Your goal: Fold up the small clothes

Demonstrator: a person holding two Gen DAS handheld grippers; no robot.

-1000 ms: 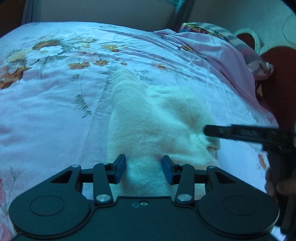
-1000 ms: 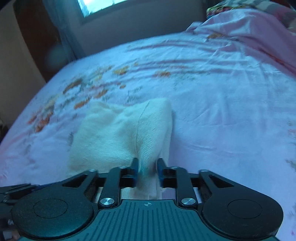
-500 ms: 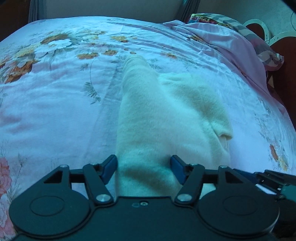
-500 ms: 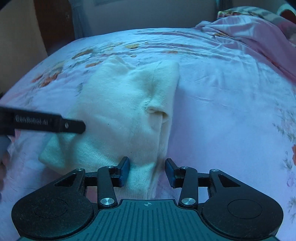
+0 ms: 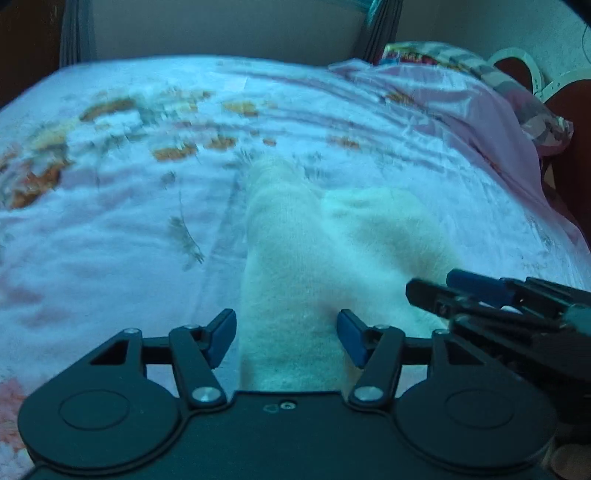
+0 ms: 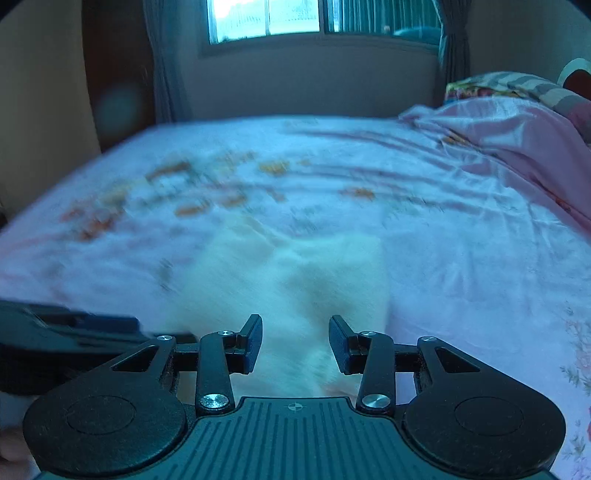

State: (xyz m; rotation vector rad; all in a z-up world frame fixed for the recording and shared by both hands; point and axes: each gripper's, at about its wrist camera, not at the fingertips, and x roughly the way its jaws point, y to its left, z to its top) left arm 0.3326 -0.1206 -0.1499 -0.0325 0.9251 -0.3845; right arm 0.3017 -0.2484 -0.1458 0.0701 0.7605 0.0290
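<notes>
One cream garment (image 5: 295,266), knit, part-folded, lies flat on the bed (image 5: 110,240) near its front edge, a long narrow section running away from the cameras and a broader folded part beside it on the right. Left gripper (image 5: 287,338): fingers wide but closing a little, straddling the near end of the narrow section; pads clear of the cloth, nothing pinched. Right gripper (image 6: 295,343): fingers moderately apart over the garment's near right edge, cloth between them but not gripped, as far as the blur allows. Both stand at the near hem, probably placed to take it and carry it over for another fold. Pink quilt (image 6: 517,136) bunched at the far right, well apart. Window (image 6: 266,18) behind.
</notes>
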